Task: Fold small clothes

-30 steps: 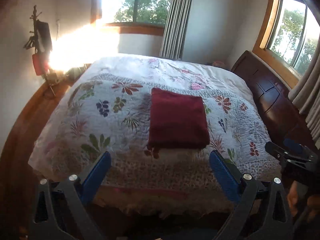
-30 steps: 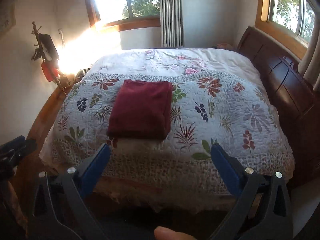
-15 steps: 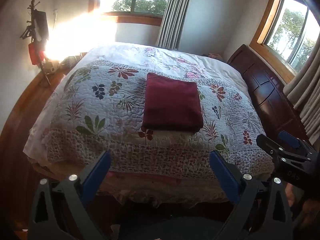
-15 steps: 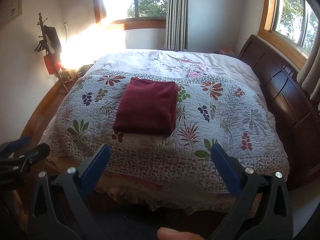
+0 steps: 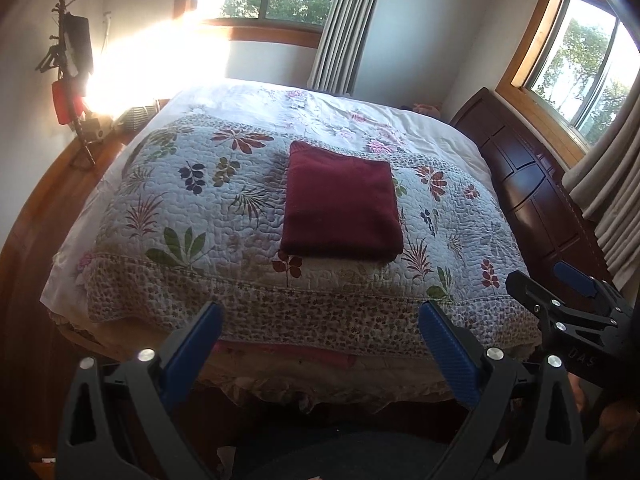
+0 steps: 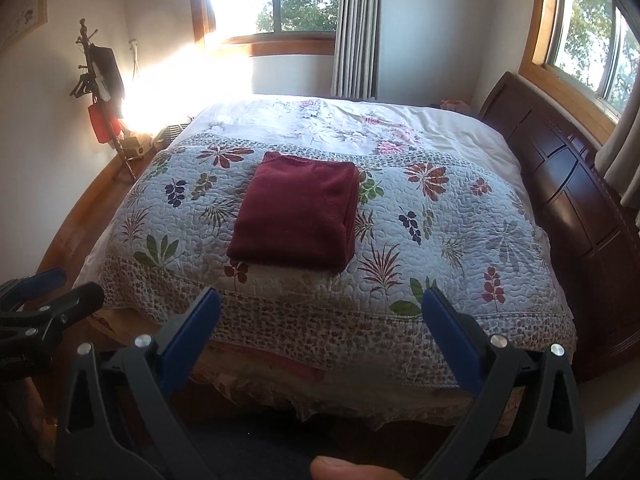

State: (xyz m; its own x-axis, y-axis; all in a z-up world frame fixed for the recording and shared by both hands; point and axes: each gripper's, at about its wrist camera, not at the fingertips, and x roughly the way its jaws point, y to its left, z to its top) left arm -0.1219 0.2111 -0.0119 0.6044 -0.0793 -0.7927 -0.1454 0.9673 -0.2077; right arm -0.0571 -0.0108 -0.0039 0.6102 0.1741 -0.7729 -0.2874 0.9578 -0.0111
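Sunlit bed quilt (image 5: 188, 216) carries the maroon garment (image 5: 340, 212) squarely folded, while both grippers, left gripper (image 5: 320, 344) and right gripper (image 6: 320, 336), have been drawn farther back, fingers apart and empty, so folding is judged finished.

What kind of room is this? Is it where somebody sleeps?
Yes, it looks like a bedroom. A big bed with a flowery quilt fills the room, it has a dark wooden headboard, and curtains hang by the windows. A folded red garment lies on the quilt.

Folded garment (image 5: 340, 204) on quilt (image 5: 192, 216), mid-bed; headboard (image 5: 536, 184) right; windows behind.
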